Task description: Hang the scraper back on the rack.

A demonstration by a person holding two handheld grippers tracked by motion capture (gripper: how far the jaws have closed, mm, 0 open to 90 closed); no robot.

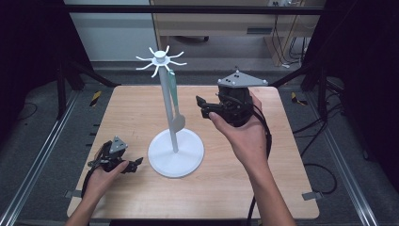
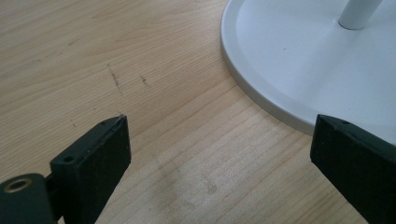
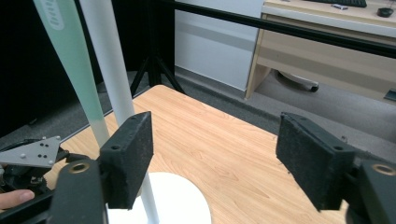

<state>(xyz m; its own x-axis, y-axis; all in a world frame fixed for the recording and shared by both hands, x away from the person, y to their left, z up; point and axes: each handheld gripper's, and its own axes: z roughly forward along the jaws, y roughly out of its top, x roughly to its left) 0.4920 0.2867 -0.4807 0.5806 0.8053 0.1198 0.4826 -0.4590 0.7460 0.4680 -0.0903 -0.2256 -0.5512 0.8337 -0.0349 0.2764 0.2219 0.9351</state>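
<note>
A white rack stands mid-table on a round base (image 1: 188, 160), with a thin pole (image 1: 168, 108) and a ring of hooks (image 1: 161, 59) at the top. A pale green spoon (image 1: 175, 104) hangs from one hook beside the pole, handle up. My right gripper (image 1: 202, 107) is held in the air just right of the spoon, open, with nothing between its pads. In the right gripper view the spoon's handle (image 3: 70, 51) and the pole (image 3: 109, 60) lie left of the jaws. My left gripper (image 1: 136, 164) rests low on the table left of the base (image 2: 289, 60), open and holding nothing.
The wooden table (image 1: 235, 188) has bare surface in front of and right of the rack. Black frame posts (image 1: 61, 84) stand at its far corners, and metal rails (image 1: 33, 165) run along the sides. A wooden desk (image 3: 327, 42) stands beyond the far edge.
</note>
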